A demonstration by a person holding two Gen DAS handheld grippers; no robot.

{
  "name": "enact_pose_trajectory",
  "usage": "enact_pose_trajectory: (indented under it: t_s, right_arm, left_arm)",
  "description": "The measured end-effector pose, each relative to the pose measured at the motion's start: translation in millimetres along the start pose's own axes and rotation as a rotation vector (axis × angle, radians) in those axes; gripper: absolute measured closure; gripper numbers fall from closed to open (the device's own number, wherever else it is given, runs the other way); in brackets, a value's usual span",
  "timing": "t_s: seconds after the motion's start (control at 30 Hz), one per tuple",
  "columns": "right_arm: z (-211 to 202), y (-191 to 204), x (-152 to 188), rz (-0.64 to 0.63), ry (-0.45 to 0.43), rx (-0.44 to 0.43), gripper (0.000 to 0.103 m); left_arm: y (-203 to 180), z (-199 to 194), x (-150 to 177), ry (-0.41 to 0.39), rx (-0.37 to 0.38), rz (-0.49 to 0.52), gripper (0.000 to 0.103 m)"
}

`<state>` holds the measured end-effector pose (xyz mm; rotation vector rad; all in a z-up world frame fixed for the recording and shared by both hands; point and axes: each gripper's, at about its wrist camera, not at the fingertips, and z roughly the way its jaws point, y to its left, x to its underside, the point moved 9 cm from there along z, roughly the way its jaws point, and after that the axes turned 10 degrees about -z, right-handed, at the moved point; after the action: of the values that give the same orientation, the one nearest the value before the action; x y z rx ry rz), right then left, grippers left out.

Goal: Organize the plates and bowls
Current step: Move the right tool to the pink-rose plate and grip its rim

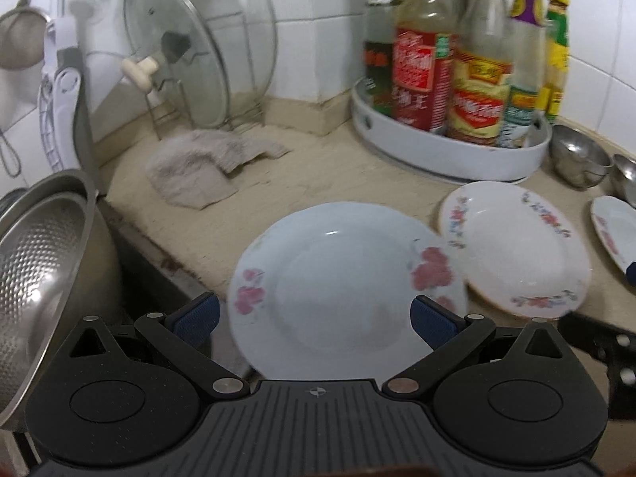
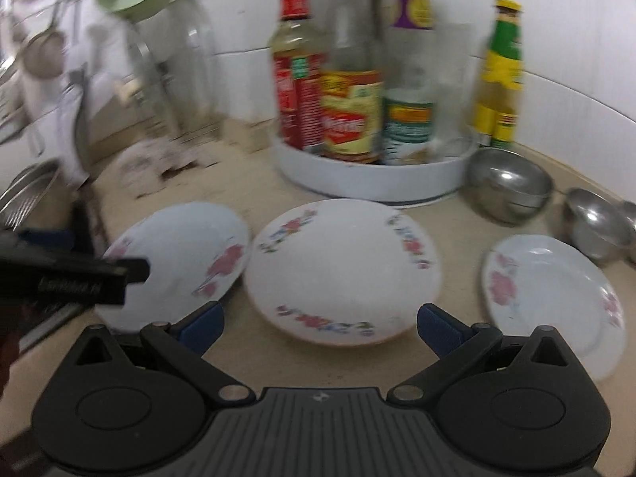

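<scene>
In the left wrist view the left gripper [image 1: 314, 314] sits at the bottom centre with its jaws spread wide and nothing between them, the blue pads flanking a pale blue plate with pink flowers [image 1: 342, 290] that fills the middle of the frame on the beige counter [image 1: 326, 167]. To its right a white plate with a floral rim [image 1: 516, 250] lies touching or slightly overlapping it; which edge is on top is unclear through the blur. A metal colander [image 1: 43, 262] sits at the left edge, a turntable of sauce bottles [image 1: 453, 147] at the upper right. In the right wrist view the right gripper [image 2: 320, 324] is likewise wide open and empty, aimed at the floral-rimmed plate at centre, with a second pink-flowered plate [image 2: 556, 298] at the lower right and steel bowls [image 2: 508, 187] behind it. The risk, as I judge it, is that closing on a thin, glazed rim lying flat lets it slip or skid into its neighbour and chip.
</scene>
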<state>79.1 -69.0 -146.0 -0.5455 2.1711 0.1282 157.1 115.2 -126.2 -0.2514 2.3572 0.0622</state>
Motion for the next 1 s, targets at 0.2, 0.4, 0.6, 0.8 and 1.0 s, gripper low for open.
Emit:
enact_pose_trajectory:
  t_s: [0.2, 0.4, 0.6, 0.8, 1.0]
  right_arm:
    - [12.3, 10.2, 1.0, 0.008, 0.013, -0.099, 0.003]
    - [13.9, 27.2, -1.4, 0.039, 0.006, -0.189, 0.006]
    - [26.4, 40.0, -4.7, 0.077, 0.035, -0.217, 0.015]
    - [38.9, 56.9, -8.8, 0.111, 0.065, -0.281, 0.023]
    - [57.9, 65.3, -5.6, 0.185, 0.126, -0.328, 0.03]
  left_arm:
    - [11.8, 11.0, 1.2, 0.027, -0.023, 0.021, 0.0]
    - [14.5, 29.1, -5.5, 0.058, 0.002, 0.032, 0.0]
    - [16.8, 42.6, -13.1, 0.069, 0.044, 0.048, 0.0]
    - [28.3, 56.4, -16.6, 0.09, 0.047, 0.054, 0.0]
    - [30.1, 70.4, -20.7, 0.134, 0.114, -0.003, 0.002]
